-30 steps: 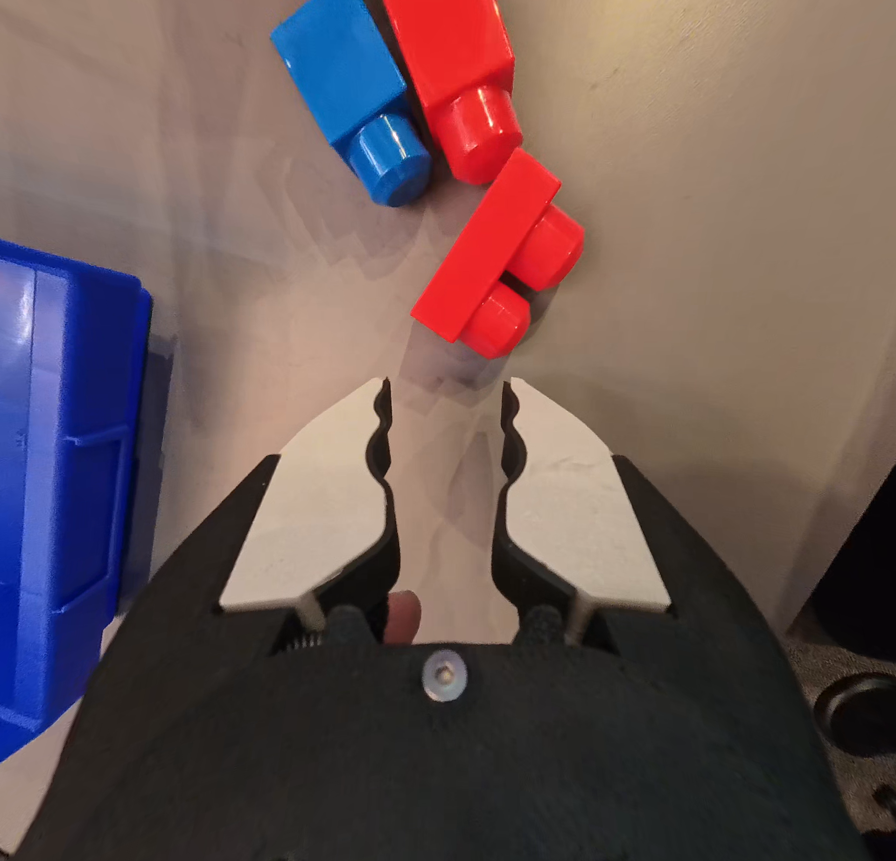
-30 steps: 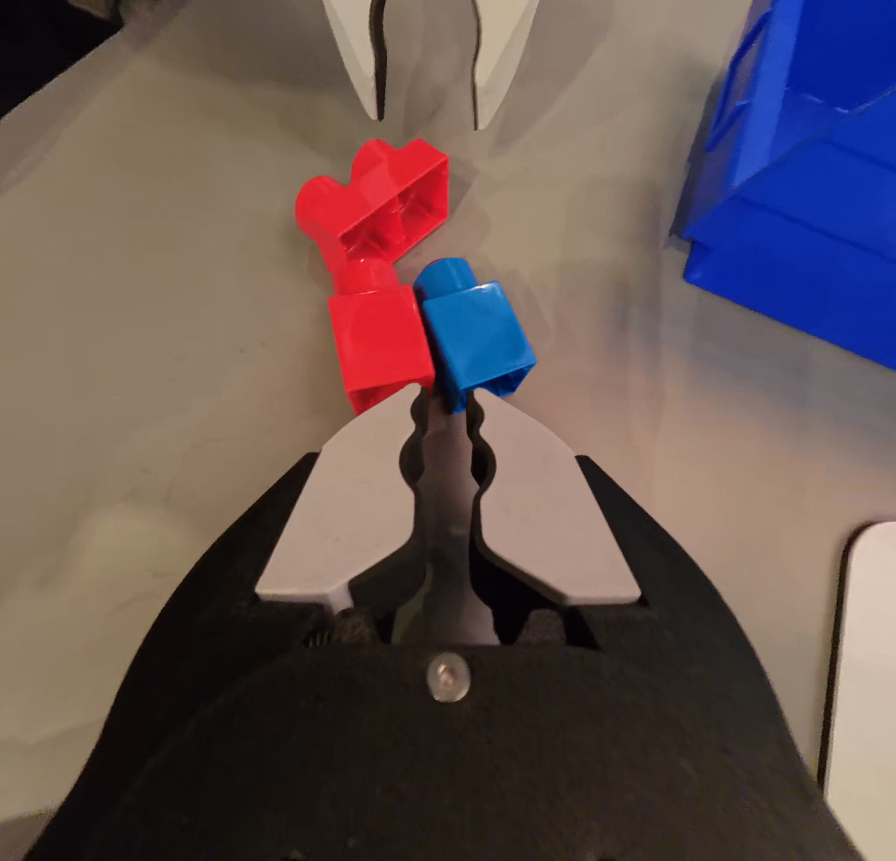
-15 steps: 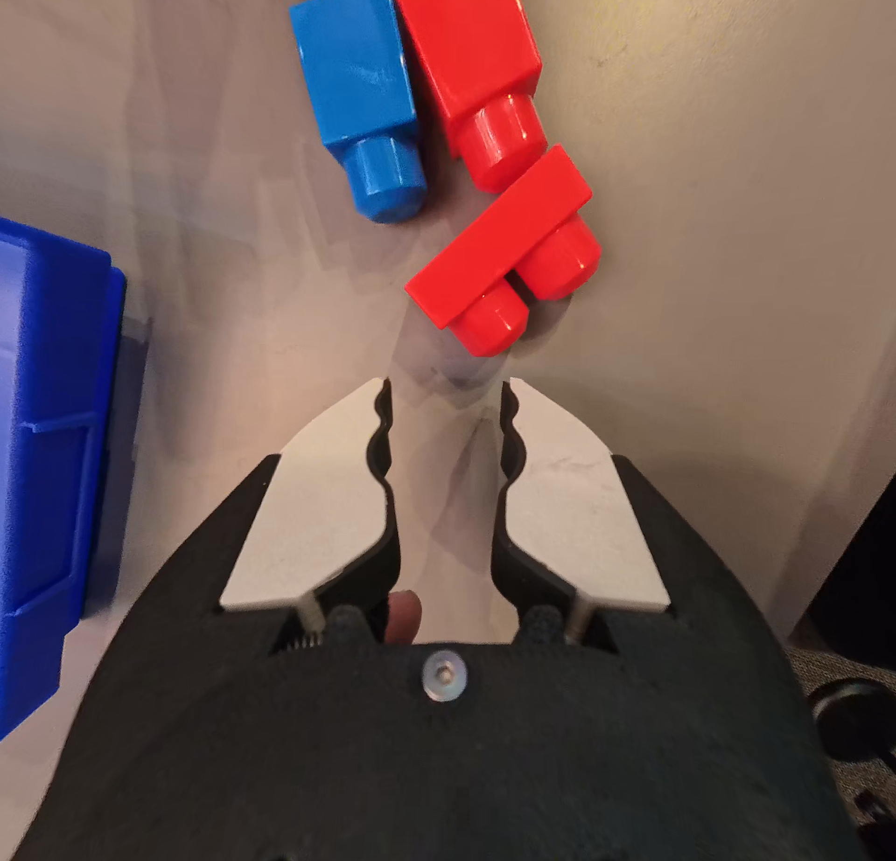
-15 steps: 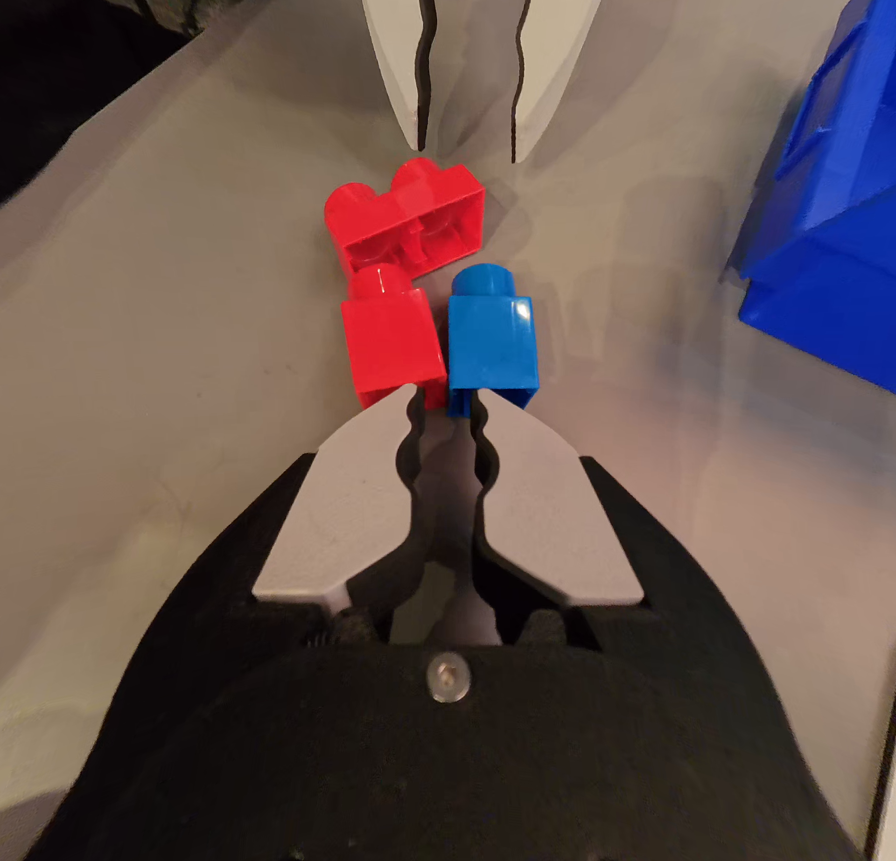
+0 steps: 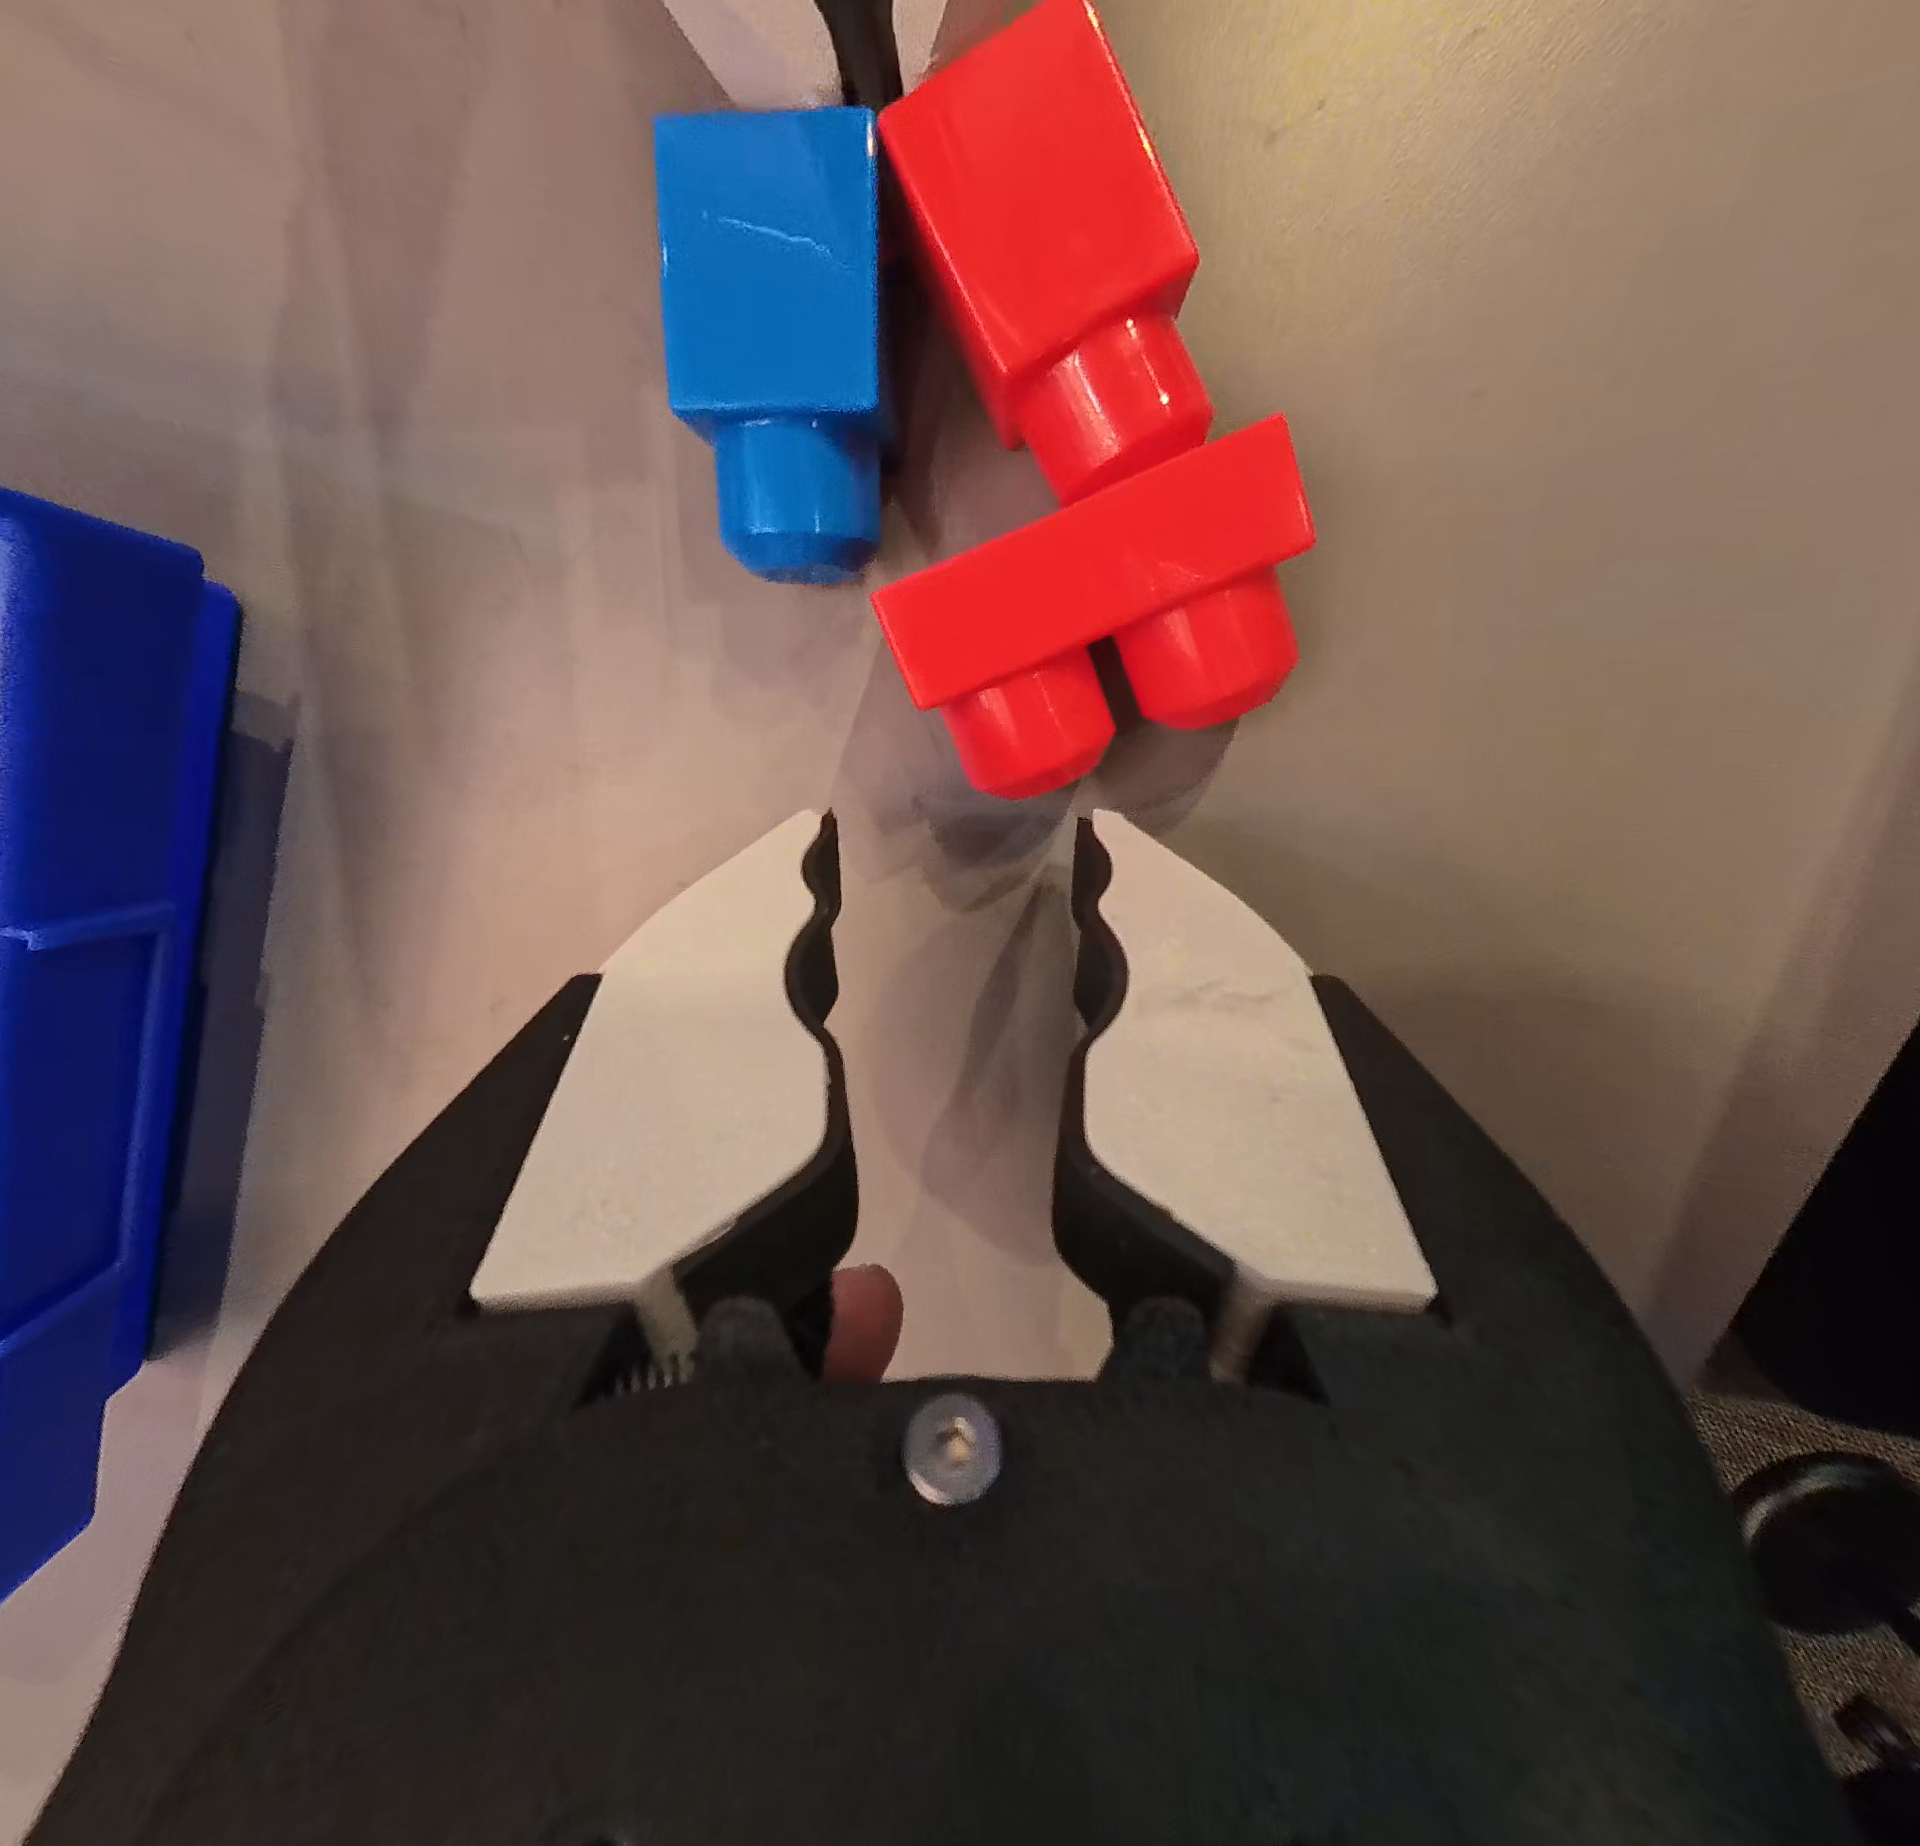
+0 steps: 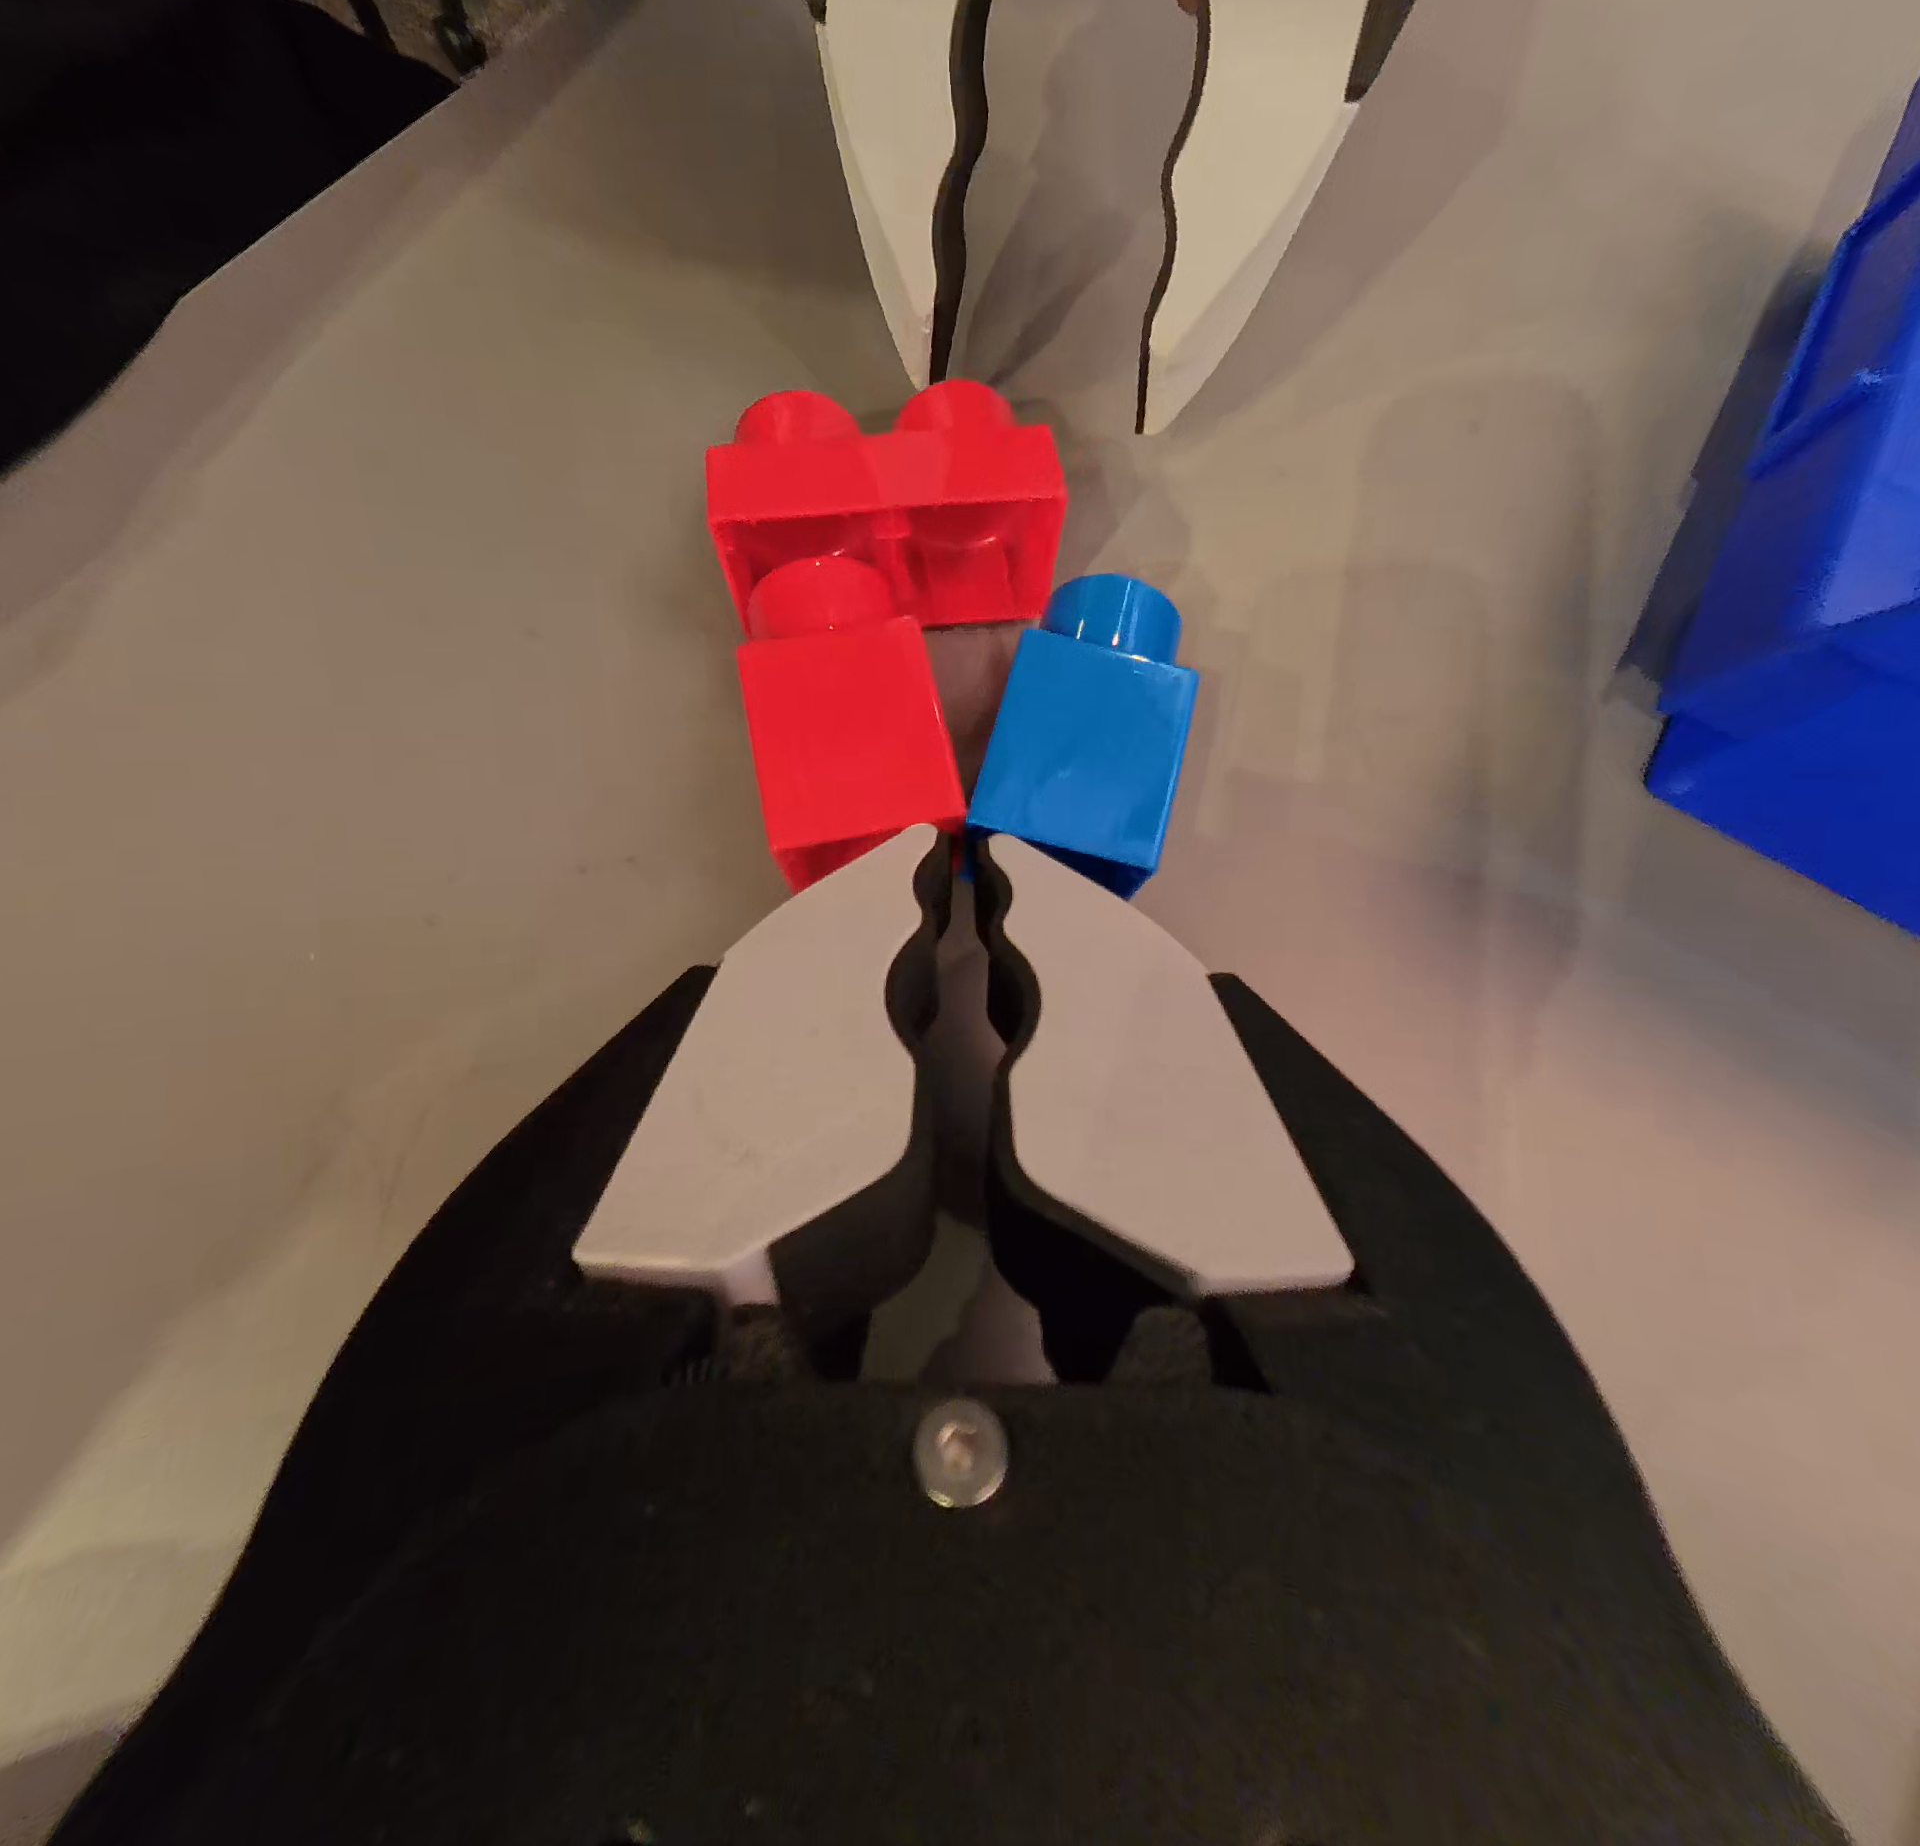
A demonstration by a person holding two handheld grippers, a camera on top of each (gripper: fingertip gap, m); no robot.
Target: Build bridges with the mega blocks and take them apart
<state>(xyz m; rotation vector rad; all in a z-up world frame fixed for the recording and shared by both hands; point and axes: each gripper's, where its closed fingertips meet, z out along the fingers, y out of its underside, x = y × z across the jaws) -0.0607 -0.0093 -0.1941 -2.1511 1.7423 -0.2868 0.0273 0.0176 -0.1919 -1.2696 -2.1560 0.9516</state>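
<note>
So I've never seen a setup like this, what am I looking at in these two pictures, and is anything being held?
Each picture comes from a camera mounted on a hand-held two-finger gripper, looking forward along its fingers; a person works one gripper per hand. The left gripper stands open and holds nothing. The right gripper is nearly closed, its tips at the near ends of two blocks, gripping neither. On the grey table lie a small red block, a small blue block and a wide red block, all on their sides. A blue bin sits nearby.
</note>
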